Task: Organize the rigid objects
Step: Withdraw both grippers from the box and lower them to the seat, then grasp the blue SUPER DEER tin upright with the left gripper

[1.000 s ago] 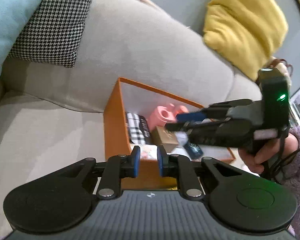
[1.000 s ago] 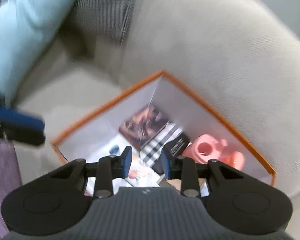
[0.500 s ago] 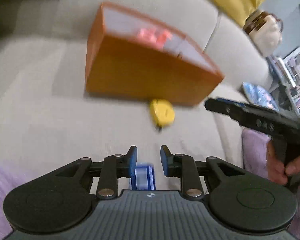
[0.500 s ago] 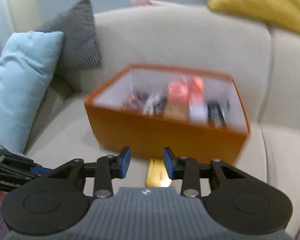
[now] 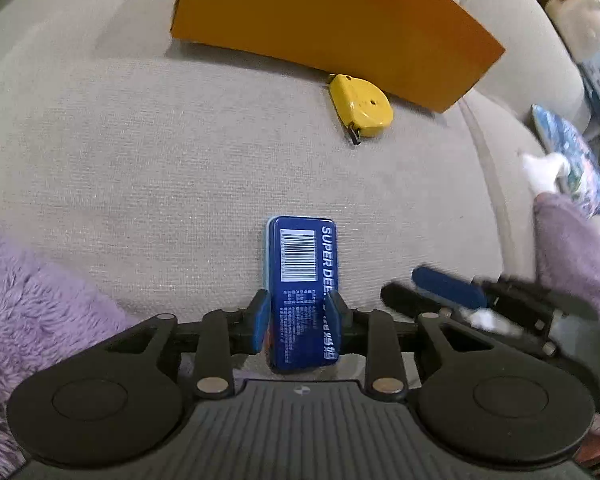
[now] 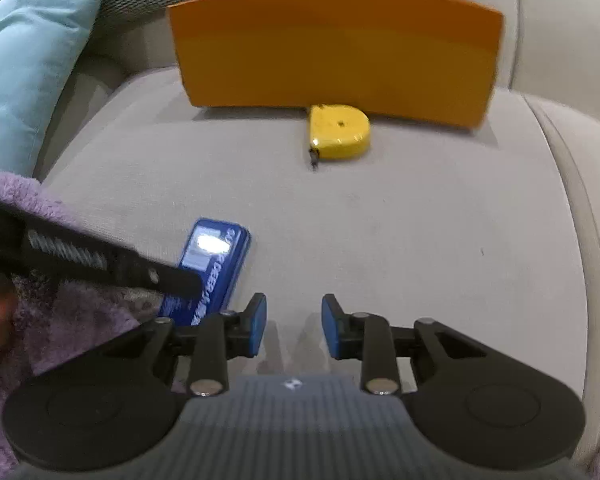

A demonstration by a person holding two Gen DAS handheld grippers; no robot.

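Sofa seat (image 5: 160,152), beige woven fabric: left gripper (image 5: 299,326) sits low over the cushion w/ a flat blue rectangular tin (image 5: 303,280), barcode and white "SUPER" lettering up, lying lengthwise between its blue-padded fingers (image 5: 260,322). Pads stand at the tin's near end, one on each long side, at or touching its edges; whether they actually press it can't be told from the left wrist view. Tin's far end lies on the cushion, pointing toward the box.

Right gripper (image 6: 294,326) hovers beside it w/ jaws a moderate gap apart & nothing between them, only bare cushion (image 6: 420,220). In the right wrist view the blue tin (image 6: 216,264) shows at lower left, partly behind the left gripper's black finger (image 6: 100,260), which crosses the frame at a slant.

Farther back, a yellow plastic tape measure (image 5: 360,106), D-shaped, lies flat w/ its tab toward the cameras, right against the front wall of an orange cardboard box (image 5: 320,28). Box contents hidden from both views. Tape measure (image 6: 339,131) is well apart from the tin.

Edges of frame: light-blue cushion (image 6: 32,68) at left of the box, fuzzy purple sleeve (image 5: 32,304) on the person's arm.
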